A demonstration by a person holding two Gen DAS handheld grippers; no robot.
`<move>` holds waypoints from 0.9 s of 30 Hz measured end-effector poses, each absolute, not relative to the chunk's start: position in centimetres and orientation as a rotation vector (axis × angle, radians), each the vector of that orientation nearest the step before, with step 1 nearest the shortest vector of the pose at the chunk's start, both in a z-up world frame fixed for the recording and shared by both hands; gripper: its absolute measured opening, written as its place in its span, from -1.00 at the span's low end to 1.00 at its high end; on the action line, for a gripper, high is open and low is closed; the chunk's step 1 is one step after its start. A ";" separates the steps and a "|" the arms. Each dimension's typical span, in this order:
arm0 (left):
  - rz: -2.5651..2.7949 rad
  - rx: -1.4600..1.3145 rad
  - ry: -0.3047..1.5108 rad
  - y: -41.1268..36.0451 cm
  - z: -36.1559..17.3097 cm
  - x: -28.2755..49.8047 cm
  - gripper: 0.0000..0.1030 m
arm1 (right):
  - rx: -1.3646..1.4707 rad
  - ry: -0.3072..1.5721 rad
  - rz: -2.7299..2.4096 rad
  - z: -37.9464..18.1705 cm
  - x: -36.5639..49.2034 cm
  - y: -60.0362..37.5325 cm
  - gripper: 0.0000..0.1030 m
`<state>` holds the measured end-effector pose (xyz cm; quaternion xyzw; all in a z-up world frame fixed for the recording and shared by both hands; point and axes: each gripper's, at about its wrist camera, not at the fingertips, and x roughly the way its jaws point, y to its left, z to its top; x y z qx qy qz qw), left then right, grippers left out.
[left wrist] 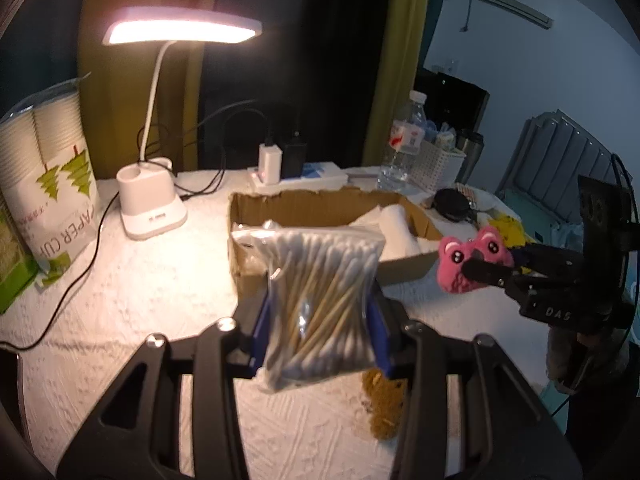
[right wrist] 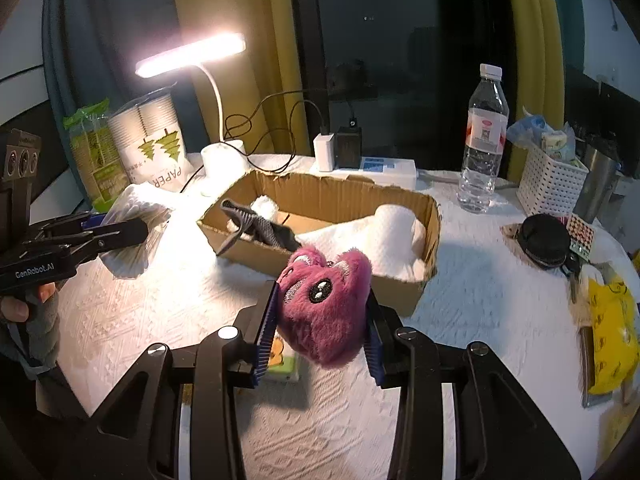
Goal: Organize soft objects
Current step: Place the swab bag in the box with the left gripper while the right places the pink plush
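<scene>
My left gripper (left wrist: 320, 324) is shut on a clear bag of cotton swabs (left wrist: 320, 300) and holds it above the table, just in front of the cardboard box (left wrist: 256, 210). My right gripper (right wrist: 322, 332) is shut on a pink plush toy (right wrist: 326, 306), lifted near the box's front wall (right wrist: 400, 286). The box holds white towels (right wrist: 384, 236) and a grey cloth (right wrist: 260, 226). The right gripper with the plush (left wrist: 472, 260) shows in the left wrist view. The left gripper with the bag (right wrist: 132, 232) shows in the right wrist view.
A lit desk lamp (left wrist: 152, 208), a paper cup pack (left wrist: 52, 176), chargers (left wrist: 280, 160), a water bottle (right wrist: 482, 140), a white basket (right wrist: 550, 184), a black pouch (right wrist: 544, 240) and a yellow bag (right wrist: 612, 332) stand around the box. A brown item (left wrist: 386, 408) and a small pack (right wrist: 282, 360) lie beneath the grippers.
</scene>
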<state>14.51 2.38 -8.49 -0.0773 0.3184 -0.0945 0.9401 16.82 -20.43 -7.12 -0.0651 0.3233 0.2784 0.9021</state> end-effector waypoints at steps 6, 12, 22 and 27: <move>-0.200 -0.140 0.632 2.0 -7.7 16.5 -0.17 | -0.123 0.654 0.571 -6.8 18.8 -20.3 -0.21; -0.212 -0.137 0.619 1.2 -7.5 18.8 -0.17 | -0.113 0.637 0.564 -6.5 20.6 -20.3 -0.21; -0.224 -0.132 0.616 -0.2 -9.1 23.0 -0.17 | -0.097 0.650 0.547 -7.5 24.2 -20.2 -0.21; -0.226 -0.139 0.652 -0.8 -10.5 25.2 -0.17 | -0.094 0.673 0.539 -8.5 26.0 -20.1 -0.21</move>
